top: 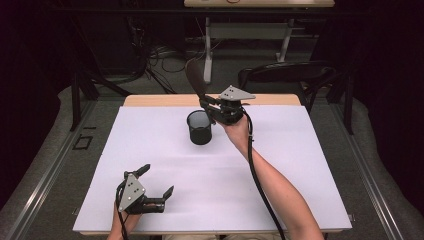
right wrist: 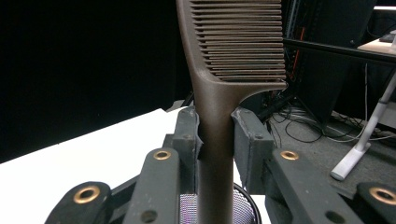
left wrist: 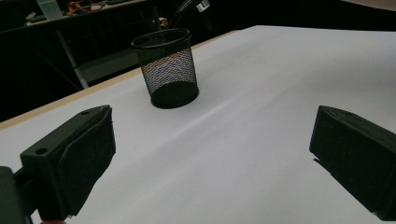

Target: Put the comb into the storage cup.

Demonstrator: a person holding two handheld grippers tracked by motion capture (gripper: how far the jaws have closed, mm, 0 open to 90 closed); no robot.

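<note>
Clearly, the right hand-held gripper (right wrist: 215,140) pinches the comb (right wrist: 233,56) over the cup (top: 199,127); a tilted handle could topple it. Left hand-held gripper (top: 156,181) spread.

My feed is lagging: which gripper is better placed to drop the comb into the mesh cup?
Right. The right gripper is shut on the comb directly beside the mesh cup, handle pointing down. The left gripper sits open near the table's front edge.
</note>
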